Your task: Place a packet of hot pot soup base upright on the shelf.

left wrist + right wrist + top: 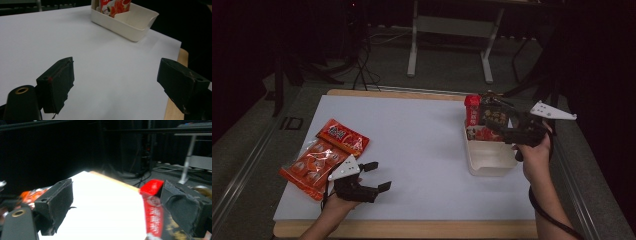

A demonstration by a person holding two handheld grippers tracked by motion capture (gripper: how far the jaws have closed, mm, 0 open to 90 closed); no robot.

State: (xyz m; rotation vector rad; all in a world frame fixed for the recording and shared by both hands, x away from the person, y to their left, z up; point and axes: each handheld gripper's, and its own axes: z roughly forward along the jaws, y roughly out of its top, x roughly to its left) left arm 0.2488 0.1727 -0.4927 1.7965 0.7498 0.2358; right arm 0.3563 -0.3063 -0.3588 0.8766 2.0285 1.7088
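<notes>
My left gripper [379, 176] hovers low over the white table top [412, 135] near its front left, open with nothing between its jaws [117, 72]. Just left of it lie two orange snack packets [323, 157]. My right gripper [498, 131] hangs open over the far end of a cream bin [489, 162] at the right. A red packet [472, 110] and a dark packet [494, 116] stand upright in that bin. In the right gripper view the red packet [153, 205] sits close to the right jaw, and the gripper [116, 195] is not closed on it.
The near half of the cream bin [130, 23] holds nothing. A wooden edge [412, 229] borders the table at the front. Behind the table stand a desk frame [449, 30] and cables on a dark floor.
</notes>
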